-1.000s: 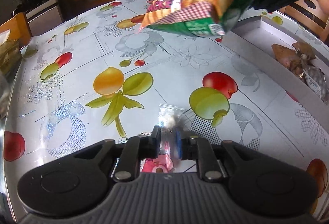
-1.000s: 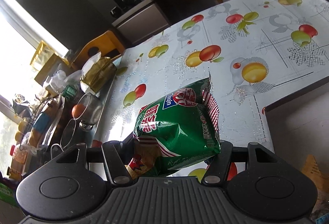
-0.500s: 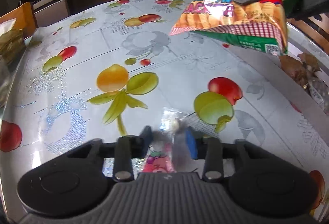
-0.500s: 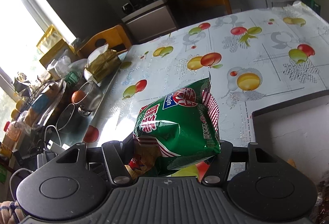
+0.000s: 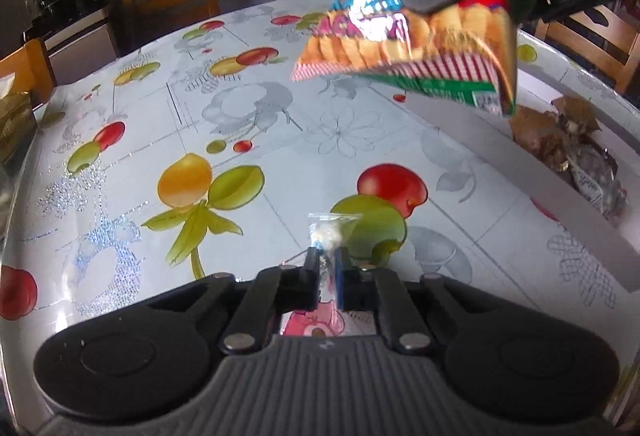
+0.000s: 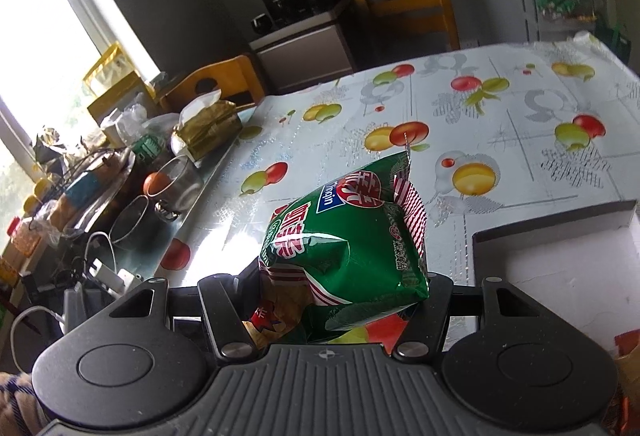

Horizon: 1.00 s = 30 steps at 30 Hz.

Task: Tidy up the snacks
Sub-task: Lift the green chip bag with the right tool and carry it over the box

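The right gripper [image 6: 340,296] jaws clamp a green crinkly foil cracker bag [image 6: 352,248] above the fruit-patterned worktop [image 5: 240,139]. The left gripper [image 5: 328,276] jaws, narrow, pinch a small clear plastic sachet [image 5: 329,236].

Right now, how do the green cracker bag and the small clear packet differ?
The green cracker bag is big, puffy and opaque; the clear packet is small, flat and see-through. The bag hangs in the air near the white box, held by the right gripper; the packet sits low over the table in the left gripper. Both are gripped.
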Each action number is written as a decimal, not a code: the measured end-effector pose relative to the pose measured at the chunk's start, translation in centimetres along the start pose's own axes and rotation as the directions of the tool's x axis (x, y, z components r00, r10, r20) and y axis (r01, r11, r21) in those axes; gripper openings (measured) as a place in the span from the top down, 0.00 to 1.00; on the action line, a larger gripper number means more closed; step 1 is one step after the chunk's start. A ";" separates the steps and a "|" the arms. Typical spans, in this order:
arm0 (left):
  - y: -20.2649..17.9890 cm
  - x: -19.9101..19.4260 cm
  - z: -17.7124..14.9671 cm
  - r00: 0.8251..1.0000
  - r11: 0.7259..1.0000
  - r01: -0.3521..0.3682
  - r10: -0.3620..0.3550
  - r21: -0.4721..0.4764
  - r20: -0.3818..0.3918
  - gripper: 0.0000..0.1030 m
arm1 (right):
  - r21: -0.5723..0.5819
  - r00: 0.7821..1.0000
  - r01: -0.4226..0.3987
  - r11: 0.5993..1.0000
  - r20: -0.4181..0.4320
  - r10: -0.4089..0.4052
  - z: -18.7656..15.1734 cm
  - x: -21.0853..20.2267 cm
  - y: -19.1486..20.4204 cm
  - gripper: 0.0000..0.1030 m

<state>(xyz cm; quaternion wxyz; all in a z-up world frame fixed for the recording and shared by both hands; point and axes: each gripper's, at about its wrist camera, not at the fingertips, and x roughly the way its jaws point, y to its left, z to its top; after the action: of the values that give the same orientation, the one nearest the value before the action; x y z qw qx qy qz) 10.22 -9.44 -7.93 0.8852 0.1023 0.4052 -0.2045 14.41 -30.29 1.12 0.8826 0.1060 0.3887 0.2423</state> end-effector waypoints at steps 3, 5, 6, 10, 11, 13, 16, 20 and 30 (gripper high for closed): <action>-0.2 -0.6 0.5 1.000 1.000 -0.006 0.006 -0.014 0.017 0.99 | -0.012 1.000 -0.001 1.000 0.008 0.001 -0.2 -0.6 -0.1 0.41; -0.4 -1.0 0.8 1.000 1.000 -0.010 0.011 -0.014 0.028 0.99 | -0.009 1.000 -0.003 1.000 0.013 0.003 -0.3 -0.9 -0.4 0.41; -0.5 -1.3 0.9 0.999 1.000 -0.012 0.012 -0.015 0.032 0.99 | -0.006 1.000 -0.003 1.000 0.016 0.003 -0.4 -1.1 -0.5 0.41; -0.9 -2.2 1.5 0.998 1.000 -0.020 0.021 -0.023 0.053 1.00 | 0.006 0.999 -0.002 1.000 0.032 0.002 -0.4 -1.8 -1.2 0.41; -1.0 -2.4 1.6 0.998 1.000 -0.020 0.021 -0.024 0.057 1.00 | 0.008 0.999 -0.002 1.000 0.035 0.002 -0.5 -2.0 -1.3 0.41; -1.2 -2.7 1.9 0.998 1.000 -0.019 0.020 -0.023 0.065 1.00 | 0.014 0.999 -0.002 1.000 0.041 0.002 -0.5 -2.4 -1.5 0.41; -1.7 -3.0 2.3 0.997 1.000 -0.013 0.015 -0.021 0.075 1.00 | 0.020 0.999 0.000 1.000 0.050 -0.001 -0.7 -2.9 -1.9 0.41; -2.4 -3.4 3.1 0.996 1.000 -0.006 0.008 -0.016 0.092 1.00 | 0.029 0.998 0.007 1.000 0.065 -0.008 -0.8 -3.7 -2.4 0.41; -4.9 -3.9 5.6 0.991 0.999 0.023 -0.027 0.030 0.131 1.00 | 0.041 0.994 0.048 0.998 0.095 -0.052 -1.2 -5.4 -4.1 0.41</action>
<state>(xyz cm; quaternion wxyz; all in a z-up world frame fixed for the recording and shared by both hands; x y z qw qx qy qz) 9.49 -14.71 -1.37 0.9058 0.0962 0.3441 -0.2275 11.83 -36.58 2.21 0.9038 0.1245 0.3530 0.2072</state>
